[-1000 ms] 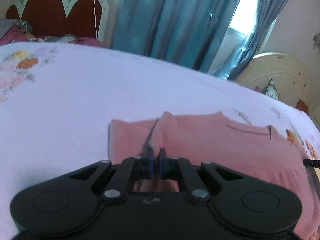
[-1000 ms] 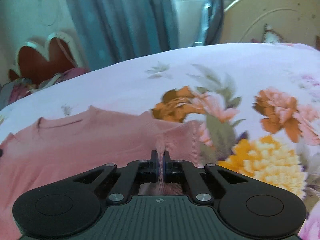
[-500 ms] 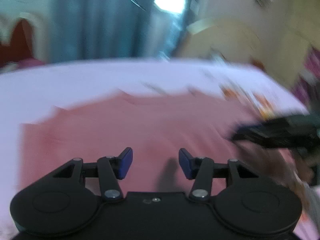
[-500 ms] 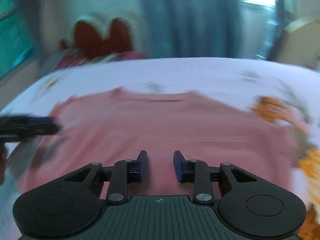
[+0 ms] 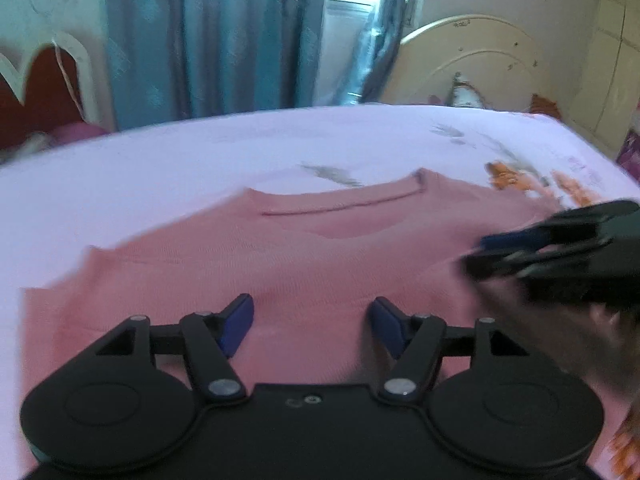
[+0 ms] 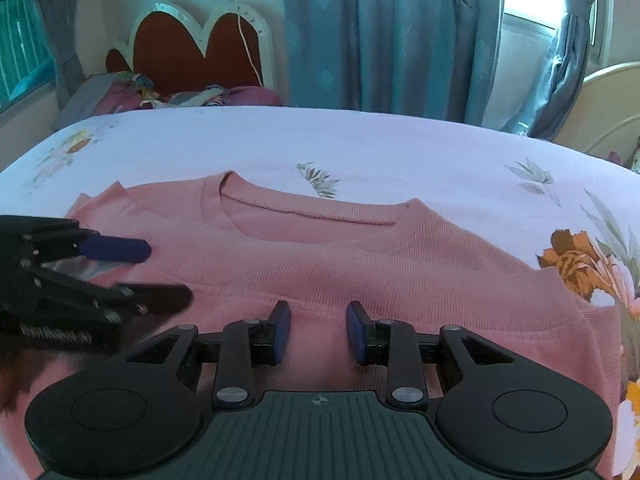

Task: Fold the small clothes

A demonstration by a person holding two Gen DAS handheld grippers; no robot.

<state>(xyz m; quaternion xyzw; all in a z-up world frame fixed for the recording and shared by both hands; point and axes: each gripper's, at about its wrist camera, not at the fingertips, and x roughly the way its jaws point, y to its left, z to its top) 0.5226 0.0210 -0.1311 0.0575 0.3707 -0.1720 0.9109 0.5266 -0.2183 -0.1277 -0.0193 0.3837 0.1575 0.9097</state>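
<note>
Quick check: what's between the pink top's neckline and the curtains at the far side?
Only bare bedsheet with a small leaf print, nothing else, between the pink top and the curtains. The right wrist view shows it most clearly.

I am looking at a pink sweater of matt, finely ribbed knit cloth, lying on a smooth, floral-printed cotton bed sheet. My right tool is showing matt black plastic arms, dull metal rivets and blue rubbery pads. Soft blue curtains are hanging at the top of the frame.
</note>
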